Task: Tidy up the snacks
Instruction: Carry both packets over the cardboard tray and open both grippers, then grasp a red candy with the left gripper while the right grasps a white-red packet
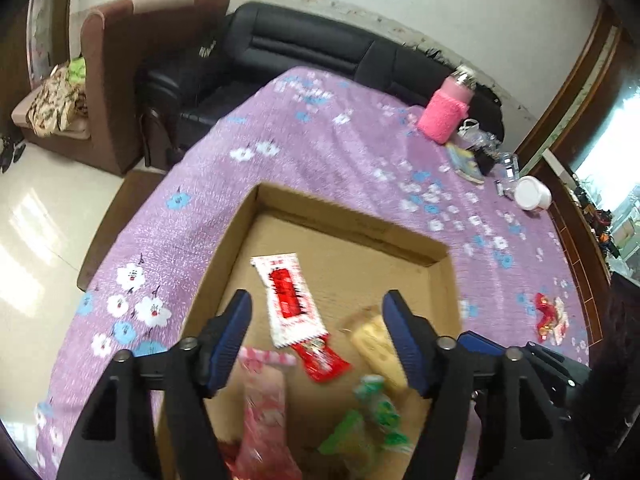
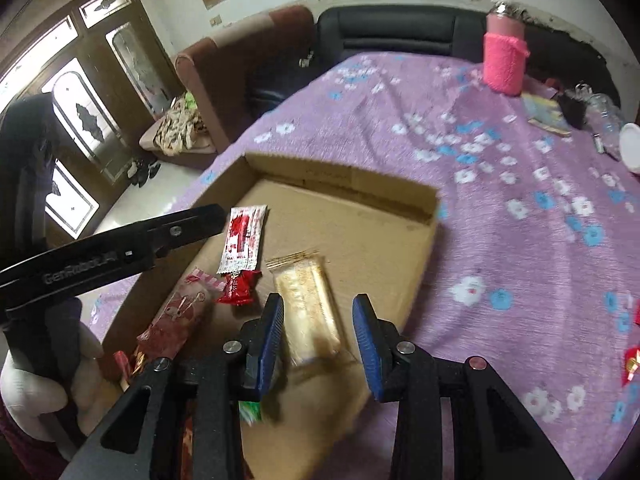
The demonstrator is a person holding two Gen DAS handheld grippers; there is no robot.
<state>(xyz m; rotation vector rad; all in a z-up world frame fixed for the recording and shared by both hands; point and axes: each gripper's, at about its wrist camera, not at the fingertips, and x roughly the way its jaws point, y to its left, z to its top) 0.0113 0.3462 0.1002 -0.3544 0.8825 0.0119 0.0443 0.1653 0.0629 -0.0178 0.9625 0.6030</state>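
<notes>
- Nearest you, your left gripper (image 1: 316, 312) hangs over the near half of the cardboard box (image 1: 352, 222), jaws spread wide and gripping nothing; the white-and-red wafer packet (image 1: 286, 298) lies on the box floor between and just beyond its fingertips
- Your right gripper (image 2: 318, 320) sits at the near right of the box, jaws apart and not pressing anything, with the beige biscuit packet (image 2: 308, 308) flat on the cardboard between them
- Already in the box: a pink packet (image 1: 262, 404) near left, a small red sweet (image 1: 320, 358) and green packets (image 1: 368, 420) at the near edge
- Step in hand, as judged: snacks are being dropped into the box; both claws look released after a deposit
- Far right, on the purple flowered tablecloth (image 1: 320, 132), red-wrapped snacks (image 1: 550, 316) lie well apart from the box; the next move likely calls for your right gripper to travel there, open
</notes>
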